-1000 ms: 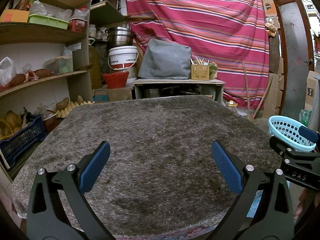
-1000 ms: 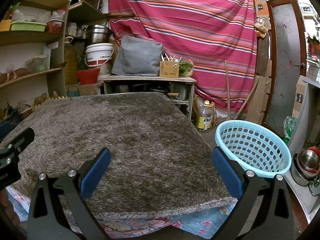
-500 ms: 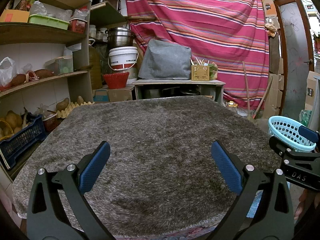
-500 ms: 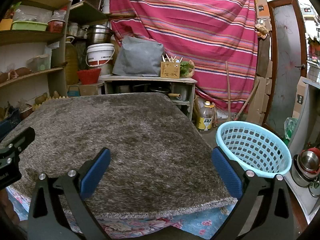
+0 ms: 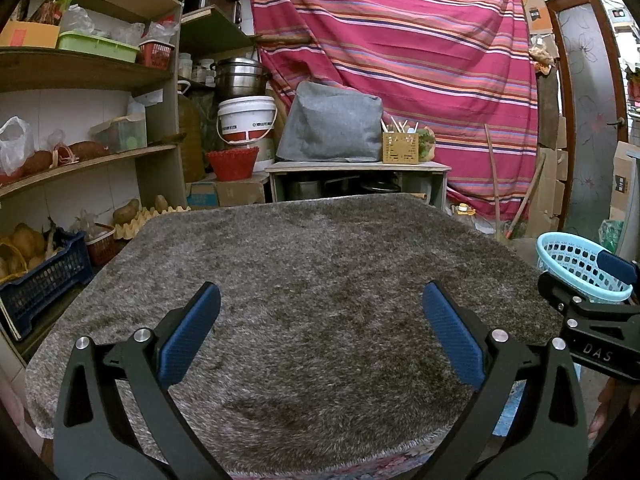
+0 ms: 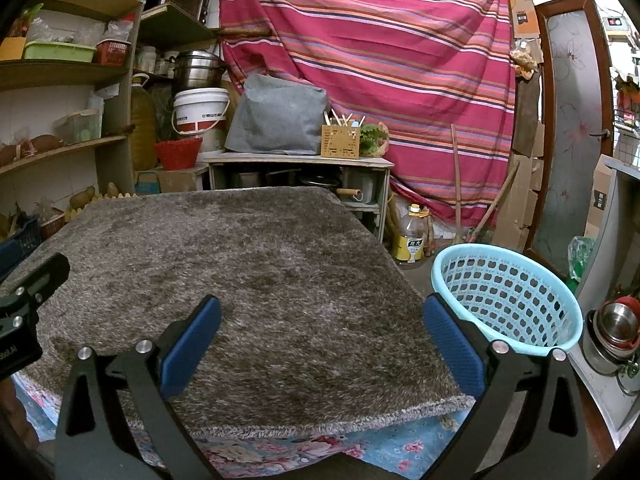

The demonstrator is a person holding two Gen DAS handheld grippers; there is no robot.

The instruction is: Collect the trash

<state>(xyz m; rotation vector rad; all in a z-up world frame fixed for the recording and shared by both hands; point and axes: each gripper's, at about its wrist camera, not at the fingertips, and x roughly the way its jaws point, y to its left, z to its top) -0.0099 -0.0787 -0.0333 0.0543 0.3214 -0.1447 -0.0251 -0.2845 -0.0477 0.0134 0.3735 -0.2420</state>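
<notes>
Both tongs are spread wide with nothing between the blue pads: left gripper [image 5: 320, 332] and right gripper [image 6: 320, 334] hover side by side over the near edge of a shaggy grey-brown rug [image 6: 248, 280] covering the table. Light blue laundry-style basket [image 6: 508, 300] sits on the floor just off the table's right corner, beside the right gripper.

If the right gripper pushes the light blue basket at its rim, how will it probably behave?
The light blue basket looks like thin perforated plastic, so probably light and easily slid. It appears empty, so a rim push may tip it.
</notes>
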